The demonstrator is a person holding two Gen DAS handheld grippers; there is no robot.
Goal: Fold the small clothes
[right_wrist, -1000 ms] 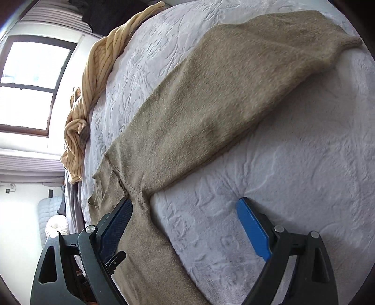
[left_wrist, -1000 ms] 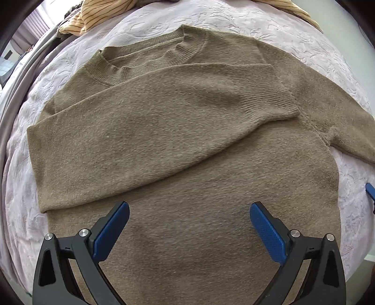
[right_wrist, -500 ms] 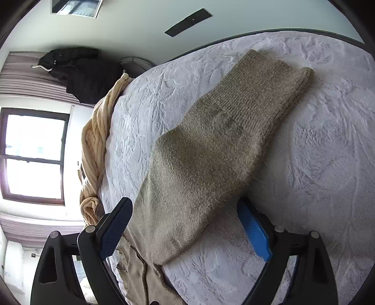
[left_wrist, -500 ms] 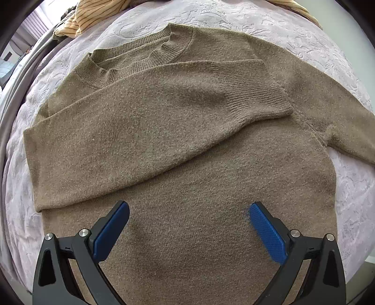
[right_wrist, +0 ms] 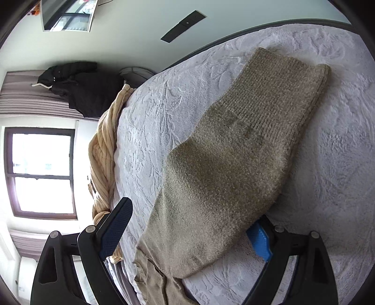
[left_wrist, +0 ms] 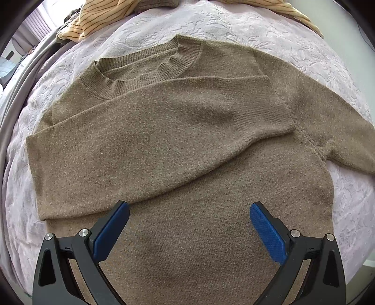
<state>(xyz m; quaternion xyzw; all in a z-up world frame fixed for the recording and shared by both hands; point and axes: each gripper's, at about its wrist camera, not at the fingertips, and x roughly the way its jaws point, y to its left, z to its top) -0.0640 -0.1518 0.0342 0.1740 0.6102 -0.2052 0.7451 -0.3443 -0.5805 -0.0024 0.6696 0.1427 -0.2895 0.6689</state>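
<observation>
A brown knitted sweater (left_wrist: 187, 145) lies flat on the bed, neck away from me. One sleeve (left_wrist: 150, 140) is folded across its chest. The other sleeve (right_wrist: 234, 159) stretches out sideways over the bedspread, cuff at the far end. My left gripper (left_wrist: 188, 223) is open and empty, hovering over the sweater's lower body. My right gripper (right_wrist: 189, 225) is open and low at the bed, its jaws on either side of the outstretched sleeve near the shoulder. The sleeve covers part of the right blue pad (right_wrist: 259, 244).
The pale embossed bedspread (right_wrist: 328, 211) covers the bed. A yellow striped garment (left_wrist: 98, 14) is bunched at the far edge and also shows in the right wrist view (right_wrist: 103, 164). A black jacket (right_wrist: 77, 86) hangs by the window (right_wrist: 42, 171).
My right gripper swung from above the armpit seam down along the outstretched sleeve, which now lies between its jaws. My left gripper drifted slightly over the sweater and stayed open.
</observation>
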